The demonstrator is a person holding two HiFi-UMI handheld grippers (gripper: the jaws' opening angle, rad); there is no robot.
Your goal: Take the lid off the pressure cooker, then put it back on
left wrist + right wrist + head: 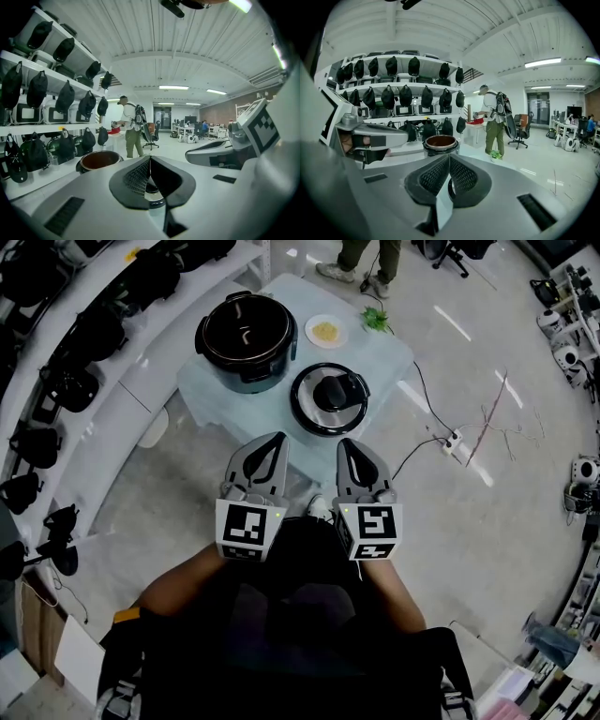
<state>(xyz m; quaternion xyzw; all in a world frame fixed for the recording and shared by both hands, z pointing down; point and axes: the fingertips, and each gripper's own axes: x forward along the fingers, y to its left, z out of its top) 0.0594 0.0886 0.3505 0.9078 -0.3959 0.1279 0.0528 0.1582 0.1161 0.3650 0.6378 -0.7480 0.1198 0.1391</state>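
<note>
Lid (329, 398), round and glossy black, lies beside open pressure cooker (246, 340); left tool (277, 439) and right tool (345, 443) both closed, empty.

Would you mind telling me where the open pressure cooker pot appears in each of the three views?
Head view: the pot is upper centre-left, left of its removed lid.
Left gripper view: the pot is lower left, left of the left gripper.
Right gripper view: the pot is at centre, just above the right gripper.
Shared landmark: the standing person beyond the pot.
</note>
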